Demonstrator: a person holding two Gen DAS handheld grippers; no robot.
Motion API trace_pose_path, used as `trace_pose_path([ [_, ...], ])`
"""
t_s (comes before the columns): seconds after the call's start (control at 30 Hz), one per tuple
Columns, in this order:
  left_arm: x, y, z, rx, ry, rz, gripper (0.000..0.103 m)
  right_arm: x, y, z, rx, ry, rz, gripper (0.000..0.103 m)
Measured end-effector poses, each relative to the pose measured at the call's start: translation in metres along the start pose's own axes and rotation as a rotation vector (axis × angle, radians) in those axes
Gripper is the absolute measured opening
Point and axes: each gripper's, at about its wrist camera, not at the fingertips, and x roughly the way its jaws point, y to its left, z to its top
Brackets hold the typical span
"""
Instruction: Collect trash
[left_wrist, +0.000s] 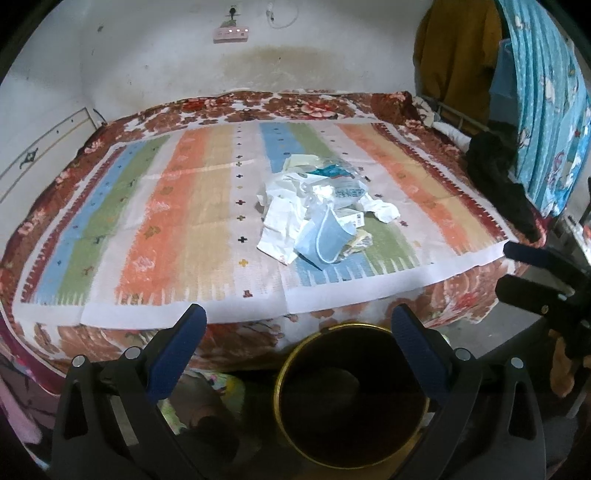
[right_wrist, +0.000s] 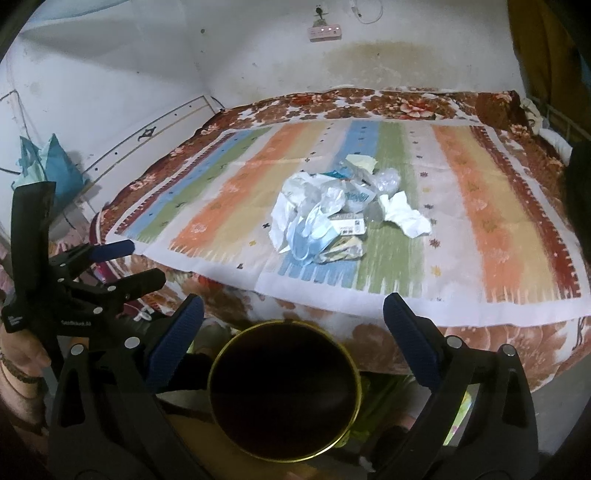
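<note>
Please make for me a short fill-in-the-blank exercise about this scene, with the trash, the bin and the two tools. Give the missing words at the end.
1. The pile of trash lies on the ____ mat that covers the bed.
2. The bin with the gold rim stands ____ the bed's near edge.
3. Both the left tool and the right tool are ____ and hold nothing.
4. The face mask in the pile is light ____.

Missing words: striped; below; open; blue
</note>
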Motion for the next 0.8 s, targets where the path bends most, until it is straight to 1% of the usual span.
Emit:
trace_pose_path([
  [0.1,0.005,0.003,0.010,0.006,0.006,0.018,0.097,0.005,-0.004,0.011,0.001,-0.002,-0.026,0.093],
  [0.2,0.019,0.008,0.023,0.008,0.057,0.023,0.097,0.012,-0.011,0.024,0.006,0.003,-0.054,0.093],
  [0.27,0.026,0.009,0.032,0.010,0.076,0.023,0.097,0.015,-0.015,0.033,0.003,-0.001,-0.074,0.093],
  [0.37,0.033,0.014,0.045,0.006,0.080,0.031,0.097,0.022,-0.020,0.049,-0.010,-0.003,-0.113,0.091],
  [0.5,0.046,0.019,0.055,-0.033,0.115,0.009,0.097,0.031,-0.025,0.062,-0.007,0.006,-0.113,0.091],
  [0.57,0.053,0.019,0.059,-0.029,0.133,0.001,0.097,0.035,-0.025,0.067,-0.012,0.009,-0.116,0.091],
  [0.67,0.061,0.018,0.067,0.001,0.144,0.021,0.097,0.042,-0.030,0.076,0.008,0.019,-0.103,0.091],
  [0.8,0.075,0.021,0.079,0.002,0.164,0.040,0.097,0.056,-0.030,0.087,0.004,0.038,-0.125,0.091],
])
